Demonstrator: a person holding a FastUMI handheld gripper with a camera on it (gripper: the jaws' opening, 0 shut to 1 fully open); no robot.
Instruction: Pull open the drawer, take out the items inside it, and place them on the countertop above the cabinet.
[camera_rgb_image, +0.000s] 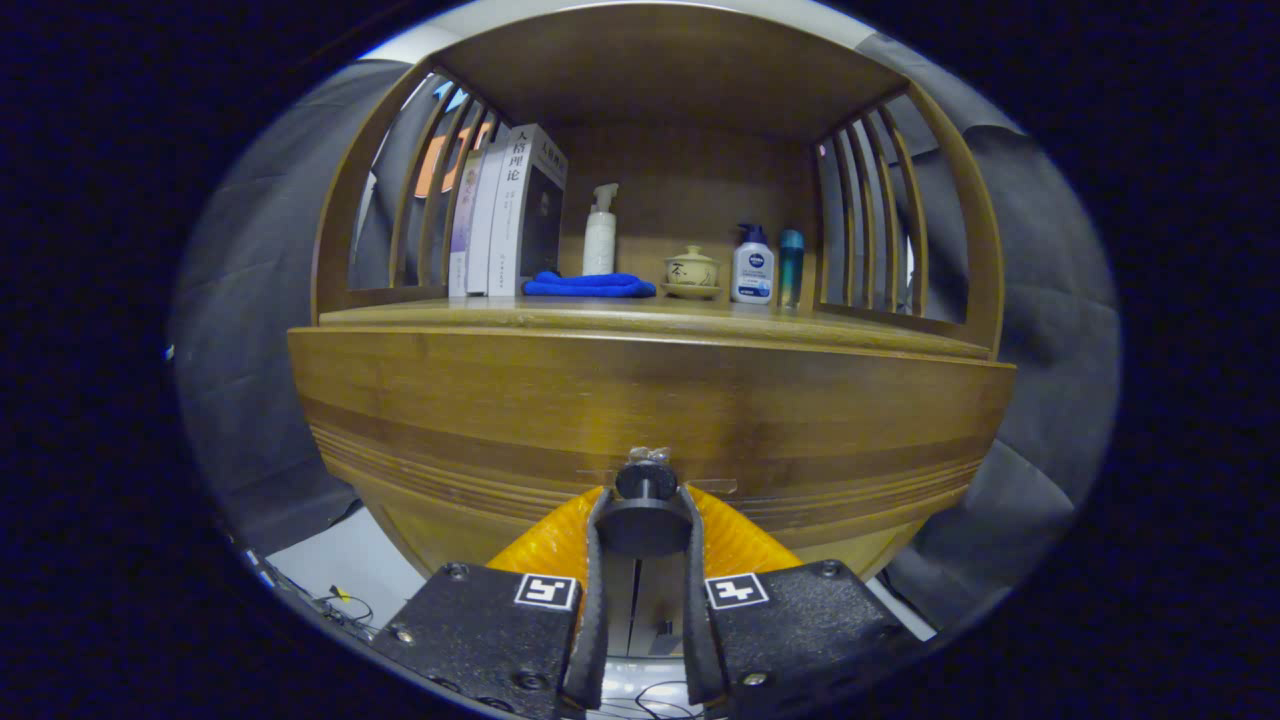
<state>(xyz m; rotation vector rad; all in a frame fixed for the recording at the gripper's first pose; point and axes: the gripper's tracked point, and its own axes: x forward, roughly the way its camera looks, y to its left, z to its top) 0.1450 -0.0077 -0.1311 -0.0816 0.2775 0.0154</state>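
The gripper had its two fingers closed narrowly around the round dark knob of the drawer, one finger pressing on each side of the knob's wide disc, so the knob sat gripped between the fingertips. The drawer front was a broad wooden panel running across the cabinet, and from where the fingers looked I could not tell whether it stood flush or slightly out; its inside and whatever lay in it were hidden. Above it ran the countertop, a wooden shelf space framed by slatted sides. On the countertop, well beyond the fingers, stood a row of upright books at one end, a folded blue cloth lying just beside them, a white pump bottle behind the cloth, a small lidded ceramic cup on a saucer, a white lotion bottle with a blue cap, and a slim teal bottle just beside it
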